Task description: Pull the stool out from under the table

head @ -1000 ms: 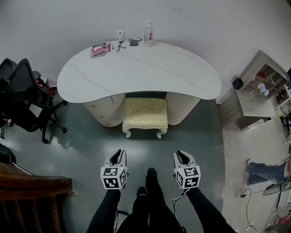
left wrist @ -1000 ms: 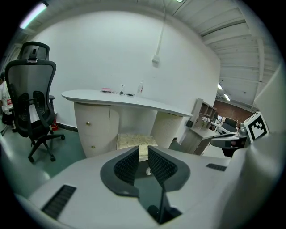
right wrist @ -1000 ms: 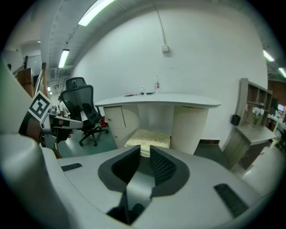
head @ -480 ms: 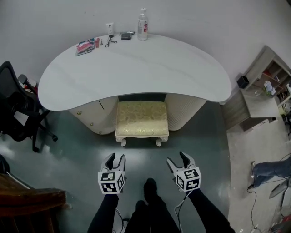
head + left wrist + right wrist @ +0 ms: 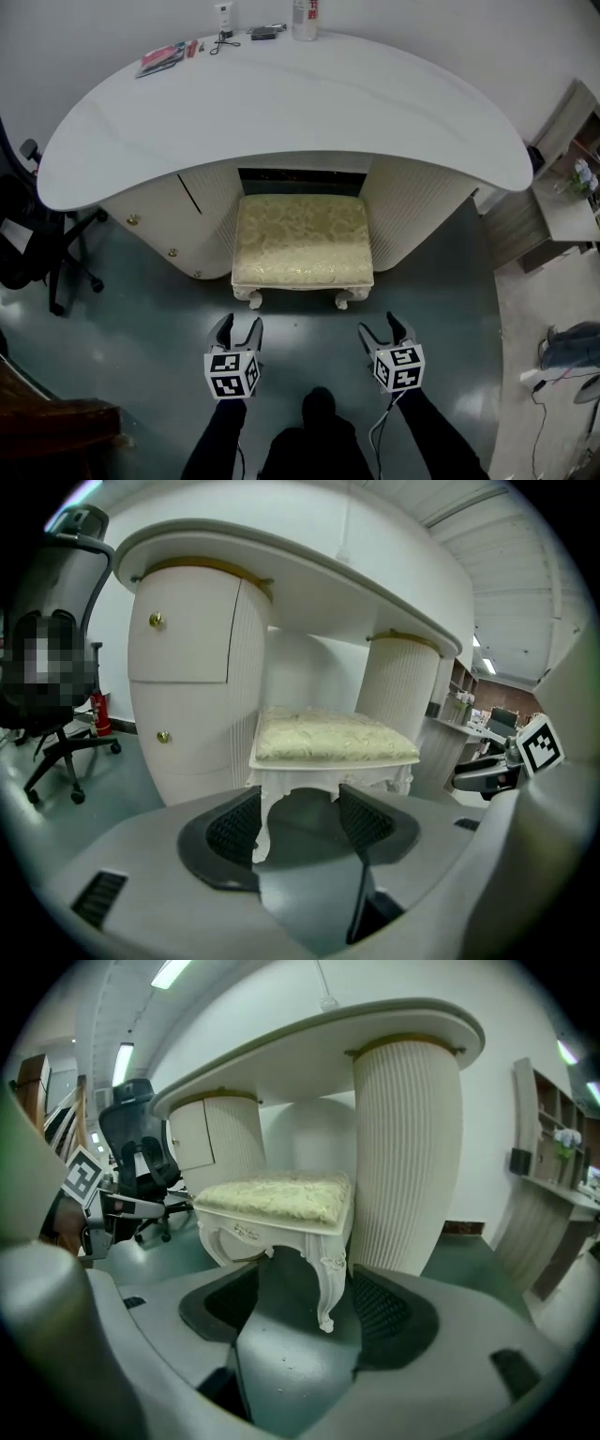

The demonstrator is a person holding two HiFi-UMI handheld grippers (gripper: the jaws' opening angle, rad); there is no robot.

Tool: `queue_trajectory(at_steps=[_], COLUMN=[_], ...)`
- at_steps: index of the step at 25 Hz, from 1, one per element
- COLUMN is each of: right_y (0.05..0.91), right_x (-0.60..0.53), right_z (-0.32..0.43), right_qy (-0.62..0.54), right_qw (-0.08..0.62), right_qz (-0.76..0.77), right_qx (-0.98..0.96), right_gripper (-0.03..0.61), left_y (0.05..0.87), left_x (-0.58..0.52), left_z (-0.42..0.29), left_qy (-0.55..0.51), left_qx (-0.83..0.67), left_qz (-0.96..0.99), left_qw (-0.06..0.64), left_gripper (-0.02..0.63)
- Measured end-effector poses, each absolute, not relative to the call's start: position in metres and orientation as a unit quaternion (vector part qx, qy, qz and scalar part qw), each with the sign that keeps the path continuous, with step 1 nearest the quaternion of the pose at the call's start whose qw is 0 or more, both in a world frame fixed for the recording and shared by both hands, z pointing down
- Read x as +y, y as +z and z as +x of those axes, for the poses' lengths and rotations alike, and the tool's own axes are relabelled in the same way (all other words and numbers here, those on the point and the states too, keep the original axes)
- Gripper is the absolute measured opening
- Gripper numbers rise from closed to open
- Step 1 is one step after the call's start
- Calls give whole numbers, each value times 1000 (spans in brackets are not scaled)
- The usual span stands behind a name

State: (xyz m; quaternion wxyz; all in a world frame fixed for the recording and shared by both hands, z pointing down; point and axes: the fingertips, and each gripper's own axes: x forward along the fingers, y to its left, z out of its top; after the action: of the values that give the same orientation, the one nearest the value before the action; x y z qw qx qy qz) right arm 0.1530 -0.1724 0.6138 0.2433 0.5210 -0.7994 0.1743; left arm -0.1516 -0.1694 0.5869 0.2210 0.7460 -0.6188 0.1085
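The stool stands on the green floor on all its legs. Its back part is tucked into the gap between the bench's two ribbed pedestals, under the white top. Its front edge and two carved front legs stick out towards me. The curved bench spreads wide above and beyond the stool on both sides. I hold both claws low on the near side of the stool, close to it but touching nothing. My left claw is just in front of the stool's front left leg. Its jaws are opening and nothing lies between the pads; in the left gripper view that leg shows past them, clear of both. My right claw is just in front of the stool's front right leg. Its jaws are opening too and are already wide, with the scrolled leg in line with the gap in the right gripper view but beyond the pads, not between them. Left of the stool, past the drawer pedestal, stands a black office chair. Straight beyond the stool, at the bench's far edge by the wall, stands a clear bottle. Well to the stool's right is a pale shelf unit.
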Motion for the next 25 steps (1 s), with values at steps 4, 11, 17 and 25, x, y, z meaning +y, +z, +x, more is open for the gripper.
queue_trajectory(at_steps=[4, 11, 17, 25], right_y=[665, 756, 809, 831], right_x=[-197, -230, -254, -284], right_z=[159, 166, 166, 160], right_qy=[169, 185, 188, 178], right_qw=[250, 251, 250, 230], right_qz=[522, 533, 544, 548], right_qx=[-798, -786, -779, -784], right_gripper=[317, 334, 333, 333], left_y=[641, 727, 774, 803], left_x=[-187, -221, -248, -276], left_z=[-162, -175, -188, -200], left_qy=[102, 107, 110, 95], left_qx=[-633, -647, -660, -660], left_qz=[732, 715, 705, 706], left_qw=[232, 241, 237, 239], left_gripper=[283, 324, 327, 328])
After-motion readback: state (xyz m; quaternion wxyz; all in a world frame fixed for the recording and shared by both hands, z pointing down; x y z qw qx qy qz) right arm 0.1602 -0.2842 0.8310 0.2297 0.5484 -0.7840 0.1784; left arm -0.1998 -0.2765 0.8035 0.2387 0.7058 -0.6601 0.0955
